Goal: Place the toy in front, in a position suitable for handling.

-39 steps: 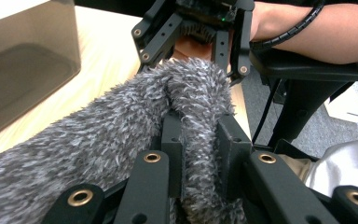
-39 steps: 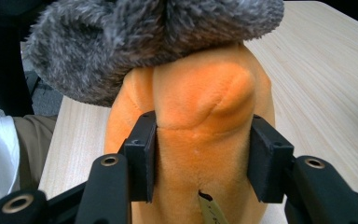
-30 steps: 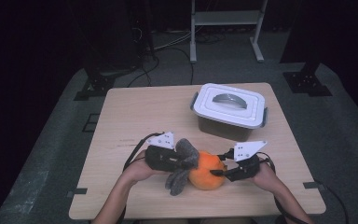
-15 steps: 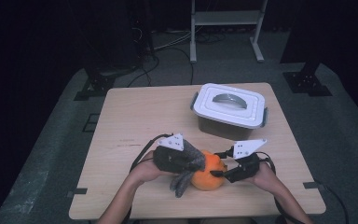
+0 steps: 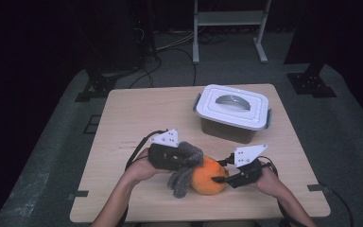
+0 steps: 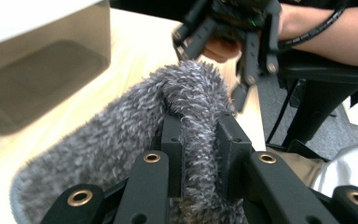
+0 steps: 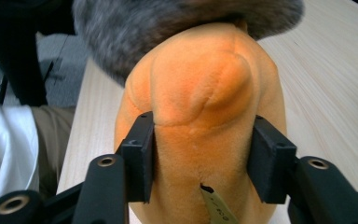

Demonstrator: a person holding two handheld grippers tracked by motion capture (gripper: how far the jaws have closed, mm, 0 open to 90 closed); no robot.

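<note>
In the lower middle of the high view we hold an orange plush toy (image 5: 209, 177) on the wooden table (image 5: 137, 118), with a grey fuzzy cloth (image 5: 185, 166) draped on its left side. Our left gripper (image 6: 199, 140) is clamped tight on a fold of that cloth. Our right gripper (image 7: 200, 154) has just been closing, and its pads press the toy's sides. A lidded white container (image 5: 232, 111) sits toward the upper right
</note>
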